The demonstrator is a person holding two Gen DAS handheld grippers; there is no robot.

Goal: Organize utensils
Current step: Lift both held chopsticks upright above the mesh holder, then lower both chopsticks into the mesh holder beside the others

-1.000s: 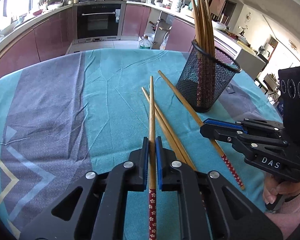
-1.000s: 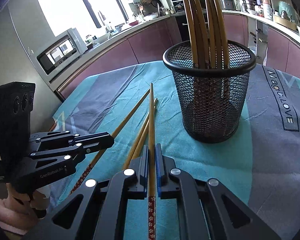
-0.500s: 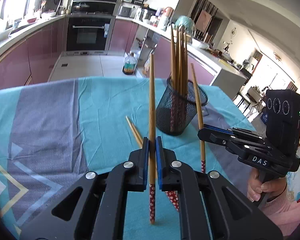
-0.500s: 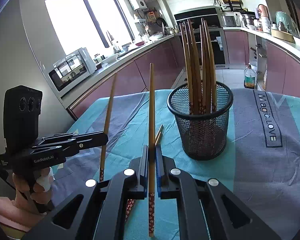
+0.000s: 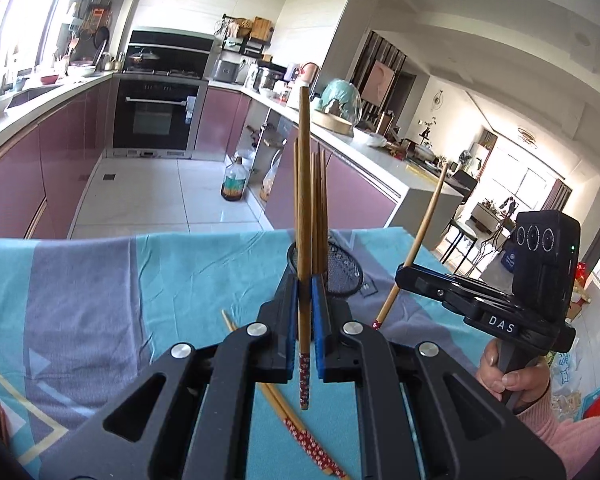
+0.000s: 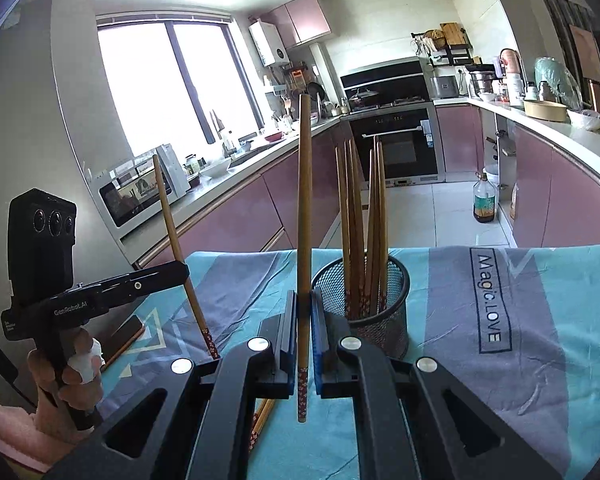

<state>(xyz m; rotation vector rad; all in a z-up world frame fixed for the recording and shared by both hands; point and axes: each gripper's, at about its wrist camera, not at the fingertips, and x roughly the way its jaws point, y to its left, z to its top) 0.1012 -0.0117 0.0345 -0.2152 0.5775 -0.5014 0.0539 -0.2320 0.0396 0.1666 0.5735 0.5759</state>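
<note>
My left gripper is shut on a wooden chopstick with a red patterned end, held upright above the table. My right gripper is shut on a second such chopstick, also upright. Each shows in the other's view: the right gripper with its chopstick, the left gripper with its chopstick. A black mesh holder with several chopsticks stands on the table, just beyond both grippers; it also shows in the left wrist view. Two chopsticks lie on the cloth below.
The table has a teal and grey cloth. A dark flat object lies at the table's left edge. Kitchen counters and an oven stand beyond the table.
Both grippers have risen from the cloth with one chopstick each and tipped them upright. The mesh holder now appears lower and farther off in both views.
</note>
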